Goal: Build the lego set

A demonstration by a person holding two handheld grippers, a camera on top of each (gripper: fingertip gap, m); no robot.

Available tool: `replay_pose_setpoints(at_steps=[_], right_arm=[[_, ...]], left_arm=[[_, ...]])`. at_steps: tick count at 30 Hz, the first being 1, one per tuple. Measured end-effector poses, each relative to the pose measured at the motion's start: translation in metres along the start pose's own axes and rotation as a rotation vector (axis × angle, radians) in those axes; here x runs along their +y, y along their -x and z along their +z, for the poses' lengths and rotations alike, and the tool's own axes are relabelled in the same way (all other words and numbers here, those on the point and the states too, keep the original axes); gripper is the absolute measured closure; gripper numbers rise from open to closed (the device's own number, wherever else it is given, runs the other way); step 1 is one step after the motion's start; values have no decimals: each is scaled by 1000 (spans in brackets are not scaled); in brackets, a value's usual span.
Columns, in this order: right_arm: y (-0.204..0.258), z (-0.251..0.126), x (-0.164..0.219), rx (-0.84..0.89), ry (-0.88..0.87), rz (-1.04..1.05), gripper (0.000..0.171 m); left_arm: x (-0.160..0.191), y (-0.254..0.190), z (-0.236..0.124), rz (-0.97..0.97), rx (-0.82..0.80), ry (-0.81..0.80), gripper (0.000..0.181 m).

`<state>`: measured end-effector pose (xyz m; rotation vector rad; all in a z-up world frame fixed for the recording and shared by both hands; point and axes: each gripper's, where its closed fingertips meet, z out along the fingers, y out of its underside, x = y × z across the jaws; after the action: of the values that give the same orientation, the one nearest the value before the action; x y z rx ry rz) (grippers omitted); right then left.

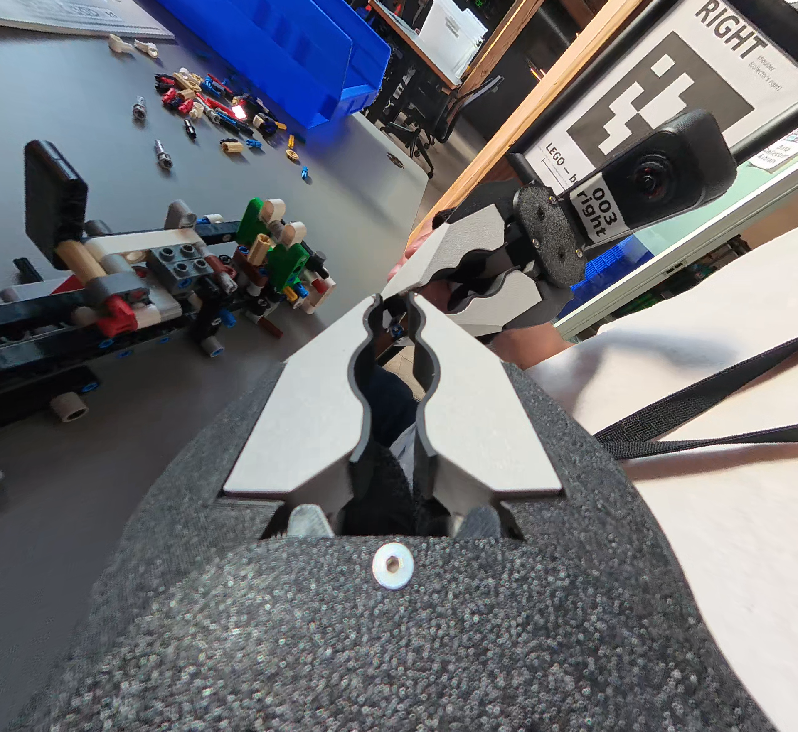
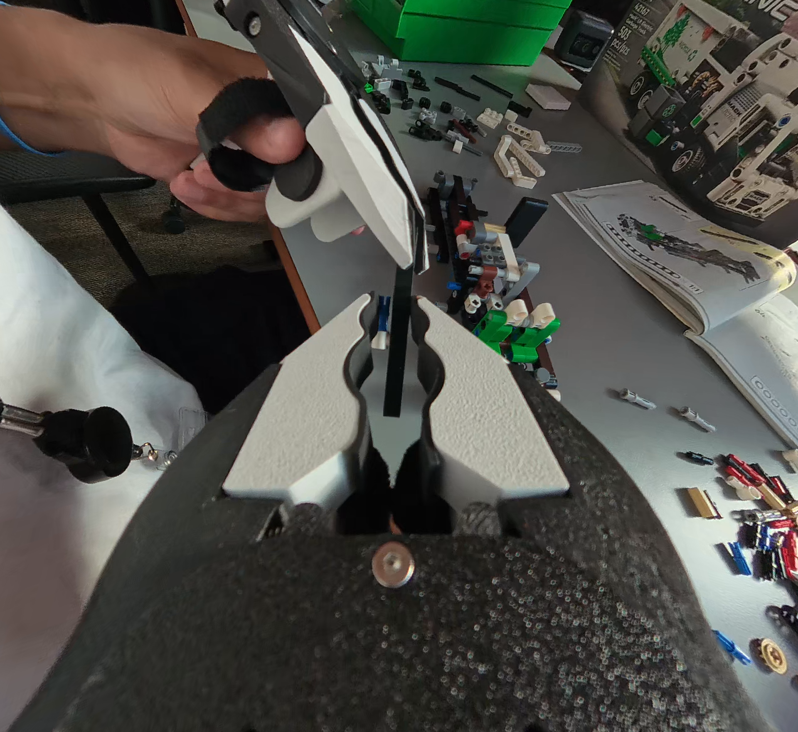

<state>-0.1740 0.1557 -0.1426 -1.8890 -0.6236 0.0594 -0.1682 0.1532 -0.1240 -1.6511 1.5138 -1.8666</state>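
The half-built lego model (image 2: 488, 275) lies on the grey table (image 2: 604, 348), just beyond my two grippers, which meet near the table's edge in front of it. Around it I count one green bin (image 2: 466, 20), one blue bin (image 1: 259, 20), one open instruction booklet (image 2: 673, 245), one set box (image 2: 708, 77) and two loose grey pins (image 2: 665, 407). My left gripper (image 2: 414, 266) pinches the top of a thin black strip (image 2: 396, 348), which hangs between the narrowly parted fingers of my right gripper (image 2: 393, 301); I cannot tell whether they touch it.

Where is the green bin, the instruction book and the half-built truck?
green bin (image 2: 470, 20), right wrist view, on its front wall.
instruction book (image 2: 673, 245), right wrist view, on the open page.
half-built truck (image 1: 181, 262), left wrist view, on its grey studded brick.
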Motion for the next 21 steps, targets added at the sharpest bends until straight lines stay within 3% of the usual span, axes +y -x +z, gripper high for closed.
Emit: replay_pose_setpoints(at_steps=[10,21], right_arm=[[0,3,0,10,-33,46,153],[-25,-8,13,99,-40,98,148]], left_arm=[[-1,8,-1,-47,-25,23,174],[-11,39,-16,-288,-27,-74,174]])
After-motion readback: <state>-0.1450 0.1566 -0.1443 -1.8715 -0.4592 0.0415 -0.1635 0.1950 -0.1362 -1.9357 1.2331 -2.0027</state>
